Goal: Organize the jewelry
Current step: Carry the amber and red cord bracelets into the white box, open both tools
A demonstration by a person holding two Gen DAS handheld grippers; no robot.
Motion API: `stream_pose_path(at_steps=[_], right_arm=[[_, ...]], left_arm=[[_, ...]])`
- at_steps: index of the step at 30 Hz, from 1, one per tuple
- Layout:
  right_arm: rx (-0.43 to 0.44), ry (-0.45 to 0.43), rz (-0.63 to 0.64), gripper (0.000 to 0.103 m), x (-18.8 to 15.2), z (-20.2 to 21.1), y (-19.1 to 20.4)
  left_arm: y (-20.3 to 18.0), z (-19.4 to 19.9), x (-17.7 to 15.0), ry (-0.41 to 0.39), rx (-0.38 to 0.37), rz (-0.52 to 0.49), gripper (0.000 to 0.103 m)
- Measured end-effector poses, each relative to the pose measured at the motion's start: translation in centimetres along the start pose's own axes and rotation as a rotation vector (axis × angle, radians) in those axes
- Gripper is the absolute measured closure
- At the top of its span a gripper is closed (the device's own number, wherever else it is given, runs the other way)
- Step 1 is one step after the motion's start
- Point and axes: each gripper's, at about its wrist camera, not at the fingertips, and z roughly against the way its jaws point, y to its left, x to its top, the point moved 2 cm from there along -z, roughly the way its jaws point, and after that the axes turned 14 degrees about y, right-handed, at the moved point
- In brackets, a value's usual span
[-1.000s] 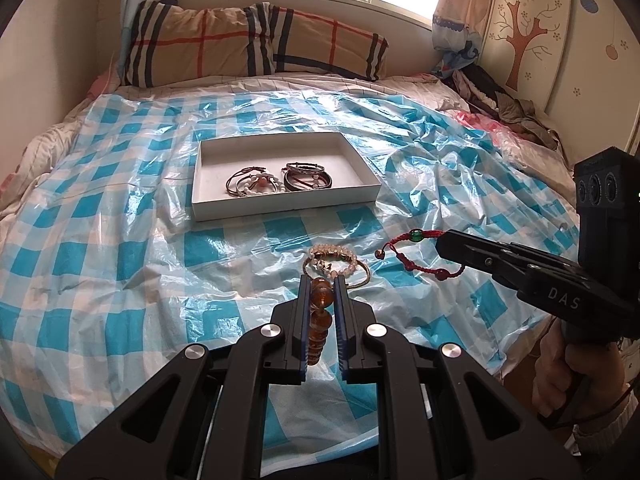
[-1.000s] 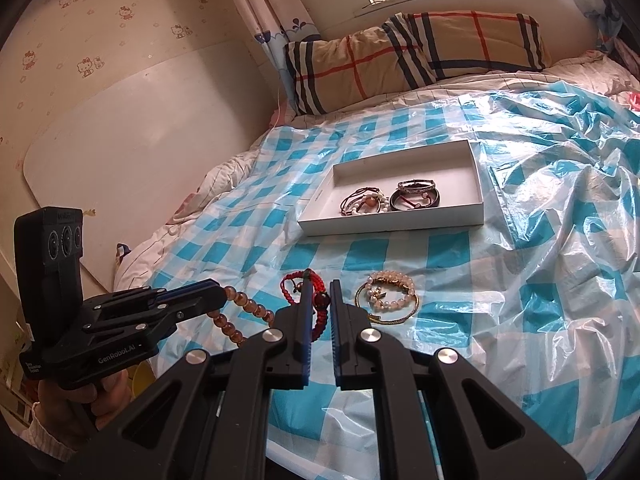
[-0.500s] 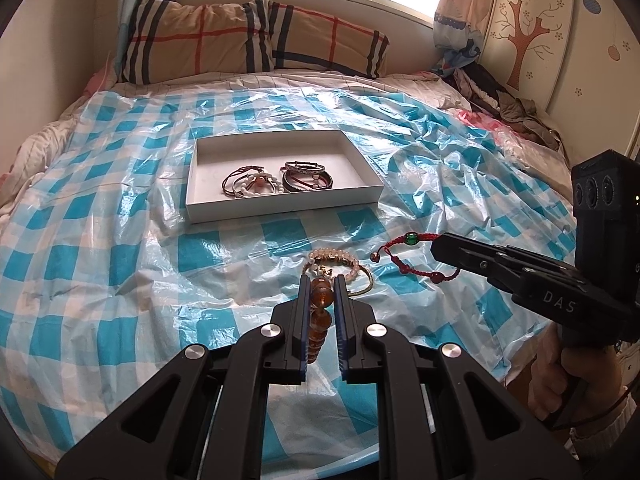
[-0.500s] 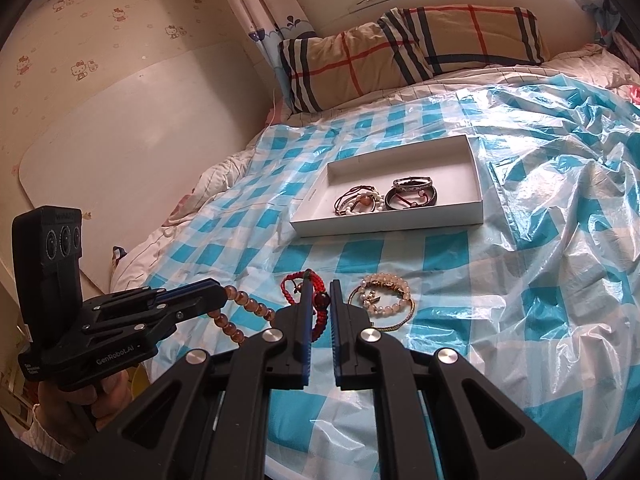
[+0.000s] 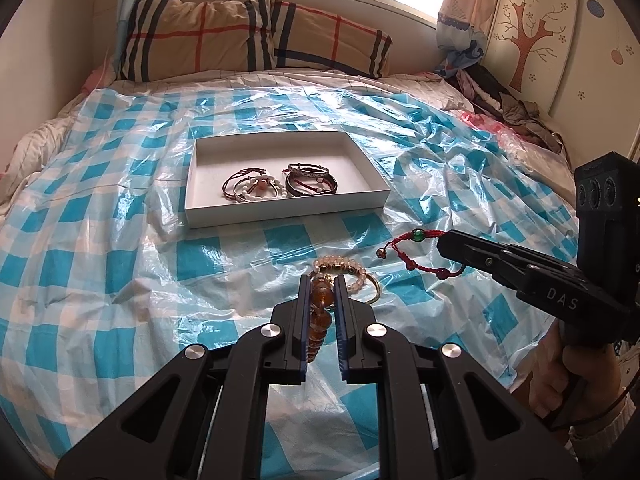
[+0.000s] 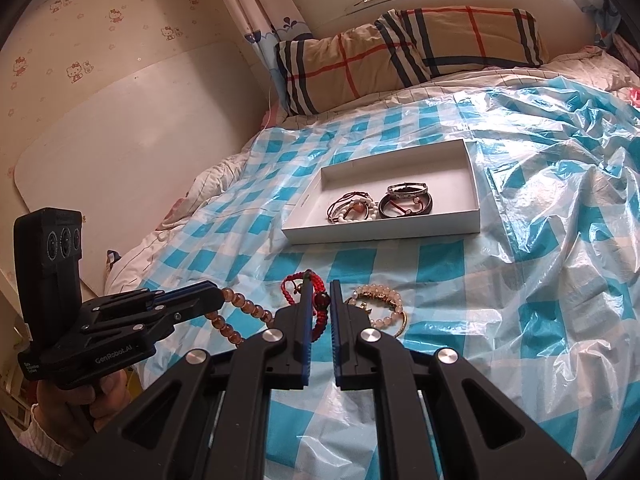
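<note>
My left gripper (image 5: pixel 322 280) is shut on an amber bead bracelet (image 5: pixel 320 312), held above the bed; the bracelet also shows hanging from it in the right wrist view (image 6: pixel 236 312). My right gripper (image 6: pixel 321 285) is shut on a red cord bracelet (image 6: pixel 318 308), which shows in the left wrist view (image 5: pixel 416 252) too. A pale pearl-and-gold bracelet (image 5: pixel 352 276) lies on the plastic sheet between them. A white tray (image 5: pixel 208 216) further up the bed holds several bracelets (image 5: pixel 256 188).
A blue-and-white checked plastic sheet (image 5: pixel 100 240) covers the bed. Plaid pillows (image 5: pixel 224 36) lie at the head under the window. Clothes (image 5: pixel 516 112) are piled at the far right. A white board (image 6: pixel 120 132) leans on the left wall.
Both grippers have moved forward toward the tray, each still holding its bracelet. The tray looks nearer in both views.
</note>
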Motion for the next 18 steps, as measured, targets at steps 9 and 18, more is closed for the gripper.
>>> stream_pose_path(at_steps=[9,18], right_arm=[[-0.012,-0.008,0.011,0.094,2.0,-0.9,-1.3],[-0.02,-0.015,0.002,0.094,5.5,-3.7,-3.6]], left_arm=[[1.1,-1.4,2.1,0.002,-0.006,0.009,0.093],[2.2,-4.2,6.4,-0.006,-0.013,0.018,0.093]])
